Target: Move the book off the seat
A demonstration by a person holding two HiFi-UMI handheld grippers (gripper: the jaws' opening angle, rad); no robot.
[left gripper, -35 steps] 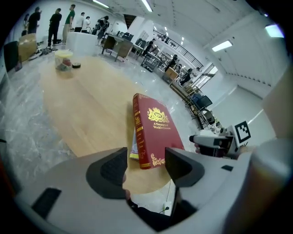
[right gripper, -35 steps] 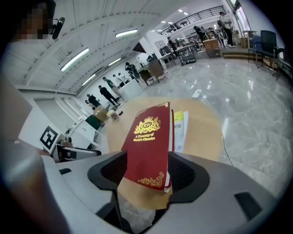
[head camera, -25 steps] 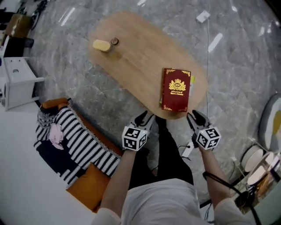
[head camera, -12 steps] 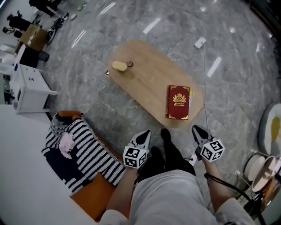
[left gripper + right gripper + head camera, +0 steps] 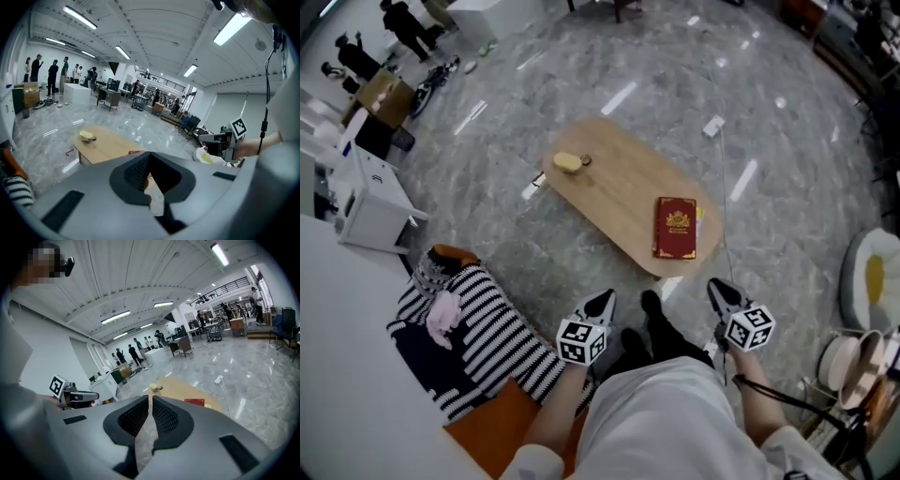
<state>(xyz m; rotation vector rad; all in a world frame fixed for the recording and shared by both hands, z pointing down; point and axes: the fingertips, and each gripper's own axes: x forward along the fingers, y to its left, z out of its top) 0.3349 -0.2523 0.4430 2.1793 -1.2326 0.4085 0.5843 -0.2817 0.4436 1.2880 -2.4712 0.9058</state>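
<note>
Two grippers: both are held in front of the person's body above the floor, short of the table's near end and well apart from the book.
Left gripper (image 5: 602, 298) (image 5: 148, 157): jaws are pressed together at the tips, with nothing between them.
Right gripper (image 5: 717, 286) (image 5: 150, 399): jaws are all but together, with only a thin slit between the ribbed pads and nothing in it.
Book: the red hardback book with a gold emblem (image 5: 675, 228) (image 5: 194, 402) lies flat, cover up, near the end of the table closest to the person. It touches neither gripper.
Table: the low oval light-wood table (image 5: 609, 178) stands on the grey marbled floor (image 5: 787, 216).
Under the book: a thin yellow item (image 5: 701, 214) shows just past the book's right edge.
Far end of table: a pale yellow rounded object (image 5: 567, 161) sits there with a small dark round thing (image 5: 584, 159) just beside it.
Seat: the orange padded seat (image 5: 497, 422) is at the lower left. It is covered by a black-and-white striped cloth (image 5: 487, 328) with a small pink piece (image 5: 442, 314) lying on it.
Floor beyond the table: a white power strip (image 5: 713, 125) lies there with a thin cable running toward the person.
Left edge: a white cabinet (image 5: 370, 202) stands there.
</note>
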